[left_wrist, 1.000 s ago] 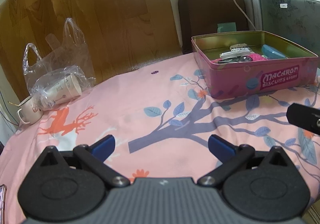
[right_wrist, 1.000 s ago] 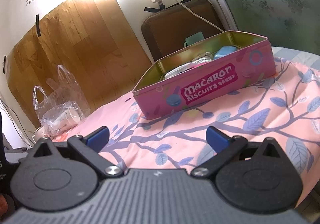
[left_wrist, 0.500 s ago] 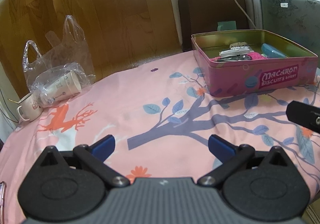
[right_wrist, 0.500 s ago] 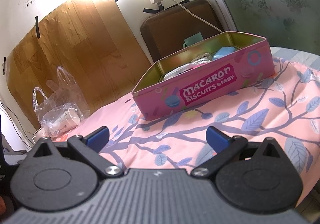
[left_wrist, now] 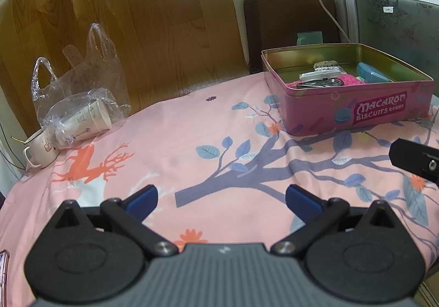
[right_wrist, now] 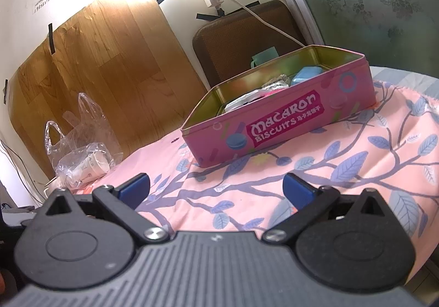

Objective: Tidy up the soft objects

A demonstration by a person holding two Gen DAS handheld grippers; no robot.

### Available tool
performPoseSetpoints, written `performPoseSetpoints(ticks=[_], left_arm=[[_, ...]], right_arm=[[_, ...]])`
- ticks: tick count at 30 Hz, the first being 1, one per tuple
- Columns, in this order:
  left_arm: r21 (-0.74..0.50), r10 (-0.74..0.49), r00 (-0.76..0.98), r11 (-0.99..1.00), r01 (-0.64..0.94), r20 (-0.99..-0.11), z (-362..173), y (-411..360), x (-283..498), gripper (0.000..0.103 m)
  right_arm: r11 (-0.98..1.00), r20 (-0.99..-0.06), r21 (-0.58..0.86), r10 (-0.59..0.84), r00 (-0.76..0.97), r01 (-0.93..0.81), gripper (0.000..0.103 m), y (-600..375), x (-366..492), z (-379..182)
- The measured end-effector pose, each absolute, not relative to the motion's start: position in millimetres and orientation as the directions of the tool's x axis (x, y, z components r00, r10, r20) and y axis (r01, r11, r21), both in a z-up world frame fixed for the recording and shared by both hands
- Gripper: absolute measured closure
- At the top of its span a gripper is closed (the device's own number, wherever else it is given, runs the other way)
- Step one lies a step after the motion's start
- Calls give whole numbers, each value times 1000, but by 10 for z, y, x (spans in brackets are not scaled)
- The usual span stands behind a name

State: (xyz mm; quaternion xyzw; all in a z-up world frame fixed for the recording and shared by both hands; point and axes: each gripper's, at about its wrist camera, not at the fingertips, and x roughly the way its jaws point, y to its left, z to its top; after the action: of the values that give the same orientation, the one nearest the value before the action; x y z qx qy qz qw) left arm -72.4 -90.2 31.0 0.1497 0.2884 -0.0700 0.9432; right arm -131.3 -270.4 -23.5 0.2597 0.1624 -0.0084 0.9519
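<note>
We hold both the left gripper (left_wrist: 221,196) and the right gripper (right_wrist: 216,186) spread wide and empty above the pink flowered cloth (left_wrist: 192,148). The soft pink fuzzy thing (left_wrist: 352,79) lies inside the glossy metal biscuit tin (left_wrist: 356,112) near the cloth's far right corner, beside a smooth blue case (left_wrist: 371,74) and a flat packet (left_wrist: 319,75). To lift it well, we judge we should come down over the tin's rigid rim and pinch the yielding fluff itself.

You can see one pink tin (left_wrist: 356,112), one plastic bag (left_wrist: 82,82), one paper cup (left_wrist: 87,120) and one white mug (left_wrist: 41,149). You hold two grippers, left (left_wrist: 221,201) and right (right_wrist: 216,187).
</note>
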Motion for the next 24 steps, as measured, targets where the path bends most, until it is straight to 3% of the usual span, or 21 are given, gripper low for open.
performPoseSetpoints(ticks=[24], left_arm=[[247, -57, 798, 936, 252, -600, 252, -941, -752, 0]], right_arm=[[853, -322, 509, 66, 945, 114, 0, -2712, -1339, -263]])
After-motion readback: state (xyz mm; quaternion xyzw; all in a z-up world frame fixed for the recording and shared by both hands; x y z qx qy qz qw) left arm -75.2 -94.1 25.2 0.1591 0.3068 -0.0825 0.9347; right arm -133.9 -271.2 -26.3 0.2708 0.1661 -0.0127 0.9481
